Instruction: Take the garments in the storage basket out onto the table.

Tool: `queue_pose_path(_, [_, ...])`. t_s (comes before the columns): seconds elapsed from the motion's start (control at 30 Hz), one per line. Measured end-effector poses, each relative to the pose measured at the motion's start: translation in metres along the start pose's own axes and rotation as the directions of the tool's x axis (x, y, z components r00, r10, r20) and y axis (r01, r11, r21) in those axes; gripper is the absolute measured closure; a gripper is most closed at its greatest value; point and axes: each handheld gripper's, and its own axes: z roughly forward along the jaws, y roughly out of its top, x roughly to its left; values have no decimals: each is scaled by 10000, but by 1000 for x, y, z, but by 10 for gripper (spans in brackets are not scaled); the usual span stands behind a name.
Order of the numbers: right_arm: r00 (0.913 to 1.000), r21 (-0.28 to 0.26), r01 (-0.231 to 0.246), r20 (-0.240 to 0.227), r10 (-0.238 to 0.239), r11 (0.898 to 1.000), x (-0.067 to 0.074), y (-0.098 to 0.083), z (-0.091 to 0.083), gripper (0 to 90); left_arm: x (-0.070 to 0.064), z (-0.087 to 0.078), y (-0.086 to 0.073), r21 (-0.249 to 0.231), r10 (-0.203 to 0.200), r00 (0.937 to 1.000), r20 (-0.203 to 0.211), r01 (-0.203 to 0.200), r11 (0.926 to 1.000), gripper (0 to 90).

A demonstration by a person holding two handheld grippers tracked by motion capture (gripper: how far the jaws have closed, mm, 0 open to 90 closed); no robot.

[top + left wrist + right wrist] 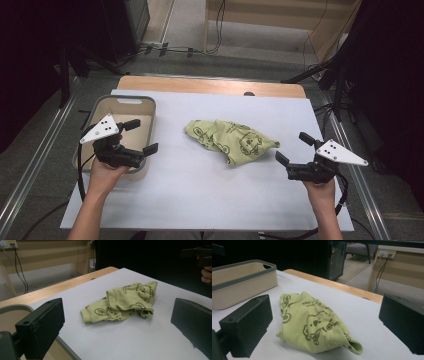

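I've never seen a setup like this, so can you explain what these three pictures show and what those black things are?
A person stands at a table holding a hand-held gripper in each hand: the left gripper and the right gripper. One picture looks down from above; the other two come from cameras on each gripper, so the black blocks at their edges are that gripper's own jaws. On the white table lies a crumpled green garment with a cartoon print, and a beige bin sits at the left. Both grippers are open and hold nothing.
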Motion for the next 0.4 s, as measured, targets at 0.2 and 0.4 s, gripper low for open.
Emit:
queue_pose_path(0.2, [10000,57,17,1,-17,10000,1,-2,1,0,0,-2,-3,3,120,9999,90,-120,9999,0])
queue_pose_path(0.4, [10000,18,80,34,-80,10000,2,-2,1,0,-1,-4,-6,-11,148,9998,143,-148,9999,0])
